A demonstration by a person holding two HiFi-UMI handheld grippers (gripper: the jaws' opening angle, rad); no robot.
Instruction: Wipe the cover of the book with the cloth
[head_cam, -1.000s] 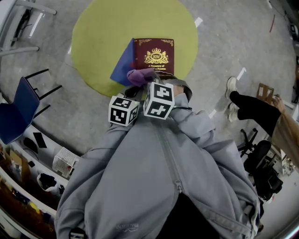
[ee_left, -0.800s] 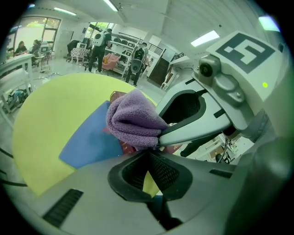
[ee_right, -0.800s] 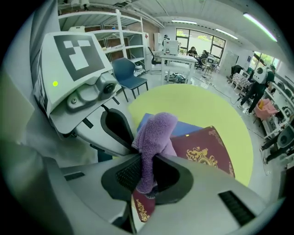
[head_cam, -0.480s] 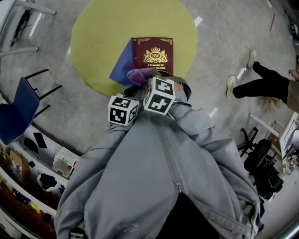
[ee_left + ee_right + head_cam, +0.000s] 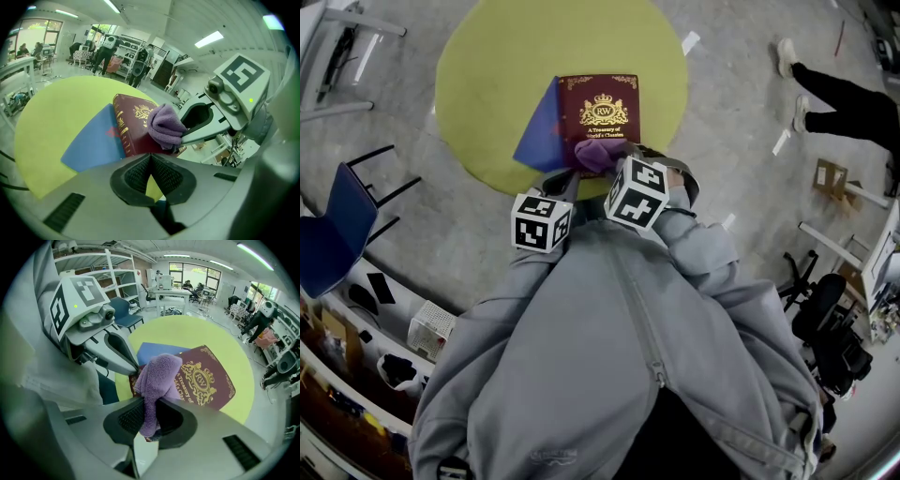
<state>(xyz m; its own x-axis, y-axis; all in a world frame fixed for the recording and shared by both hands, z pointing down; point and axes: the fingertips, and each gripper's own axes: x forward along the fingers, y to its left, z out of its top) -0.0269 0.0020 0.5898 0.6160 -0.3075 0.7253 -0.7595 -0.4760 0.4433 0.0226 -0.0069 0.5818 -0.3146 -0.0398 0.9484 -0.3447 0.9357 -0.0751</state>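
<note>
Two grippers are being held close together at the near edge of a round yellow-green table (image 5: 487,56), just below the centre of the head view. The right gripper (image 5: 149,404) is clamping a purple cloth (image 5: 157,380) between its jaws. The bunched free end of the cloth is lying on the near part of the cover of the book (image 5: 206,380). The left gripper (image 5: 150,157) is keeping its jaws pressed together at the tips with nothing between them, just beside the right one and just short of the book's near corner. The maroon book is lying closed, gold crest up, in the upper centre of the head view. It is resting partly on a blue sheet (image 5: 540,136) that is sticking out to its left. A blue chair (image 5: 333,225) is standing at the left edge, and a person's legs (image 5: 844,89) are showing at the upper right.
</note>
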